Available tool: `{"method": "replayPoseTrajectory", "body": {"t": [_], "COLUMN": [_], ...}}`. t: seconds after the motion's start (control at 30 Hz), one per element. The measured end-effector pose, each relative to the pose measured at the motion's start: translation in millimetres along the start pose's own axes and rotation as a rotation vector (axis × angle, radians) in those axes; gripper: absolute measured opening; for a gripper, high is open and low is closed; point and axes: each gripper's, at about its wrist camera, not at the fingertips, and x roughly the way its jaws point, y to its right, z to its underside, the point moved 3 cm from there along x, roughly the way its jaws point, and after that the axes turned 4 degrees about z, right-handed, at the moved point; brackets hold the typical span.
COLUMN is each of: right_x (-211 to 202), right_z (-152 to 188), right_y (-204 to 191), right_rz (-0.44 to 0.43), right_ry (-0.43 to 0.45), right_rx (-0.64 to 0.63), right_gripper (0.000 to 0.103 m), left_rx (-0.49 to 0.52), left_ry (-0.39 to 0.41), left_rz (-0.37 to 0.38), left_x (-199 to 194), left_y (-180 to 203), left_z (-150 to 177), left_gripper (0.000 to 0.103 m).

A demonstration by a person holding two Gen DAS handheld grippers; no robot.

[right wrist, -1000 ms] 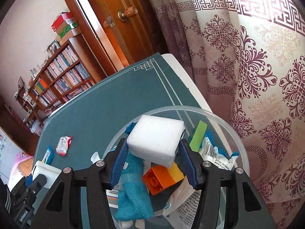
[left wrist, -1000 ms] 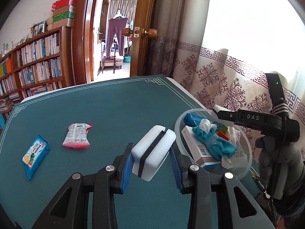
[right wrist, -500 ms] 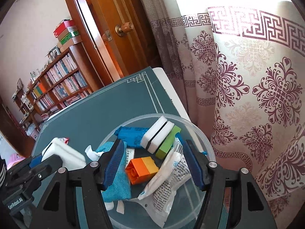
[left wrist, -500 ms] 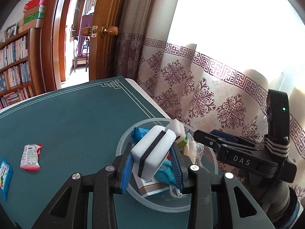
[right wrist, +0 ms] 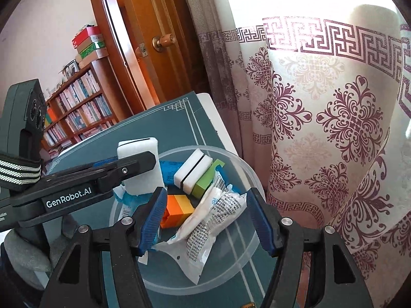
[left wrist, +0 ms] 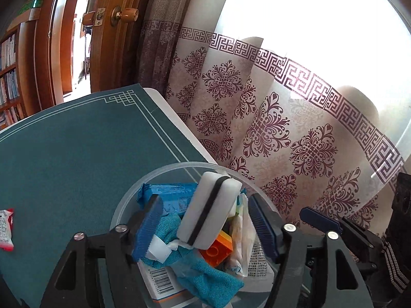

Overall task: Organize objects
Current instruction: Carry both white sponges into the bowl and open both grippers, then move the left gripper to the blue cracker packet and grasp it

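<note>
Sponge (left wrist: 211,211) apparently loose between left gripper's (left wrist: 206,227) just-opened jaws (over bowl (left wrist: 164,173)).

Lighting: strong daylight from the window behind the curtain (left wrist: 269,118), blown out to white at upper right in both views; a second bright patch shows through the doorway (left wrist: 77,51). Table (left wrist: 64,154) evenly lit, shadows soft, faint glare on the clear bowl (right wrist: 231,159) rim. Image quality: heavy fisheye bending, dark vignetted corners, near objects sharp, bookshelf (right wrist: 77,107) slightly soft.
</note>
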Motion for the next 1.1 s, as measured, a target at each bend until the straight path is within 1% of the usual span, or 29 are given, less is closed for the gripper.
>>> {"method": "replayPoseTrajectory", "body": {"t": [0.07,0.13,0.3,0.4,0.47,0.53,0.77,0.87,1.1], "right_x": [1,2,2,2,1,0,-6,-10,-17], "right_z": [1,2,4,6,5,5,3,1,-2], "right_y": [0,-1,-2,-3,-6,-8,-27,-42,-92], "right_rz": [-0.001,0.003,0.003,0.005,0.005,0.004,-0.023,-0.042,-0.093], "right_ry": [-0.005,-0.005,-0.009,-0.013,-0.013,-0.008,0.002,0.007,0.020], "right_rx": [-0.001,-0.005,-0.003,-0.009,-0.010,-0.012,-0.033,-0.052,-0.128], "right_gripper": [0.066,0.066,0.066,0.066,0.066,0.066,0.066,0.066,0.066], "left_rx": [-0.029,-0.040,-0.038,-0.030,-0.019,-0.004,-0.020,-0.030,-0.006], "left_ry": [0.012,0.009,0.002,0.017,0.029,0.050,0.107,0.126,0.151], "left_rz": [0.004,-0.009,-0.018,-0.021,-0.039,-0.069,-0.164,-0.207,-0.324], "left_x": [0,2,6,0,-5,-13,-43,-59,-95], "left_y": [-7,-13,-16,-16,-17,-18,-35,-47,-76], "left_z": [1,2,4,4,3,2,7,14,32], "left_gripper": [0.085,0.085,0.085,0.085,0.086,0.091,0.096,0.098,0.101]}}
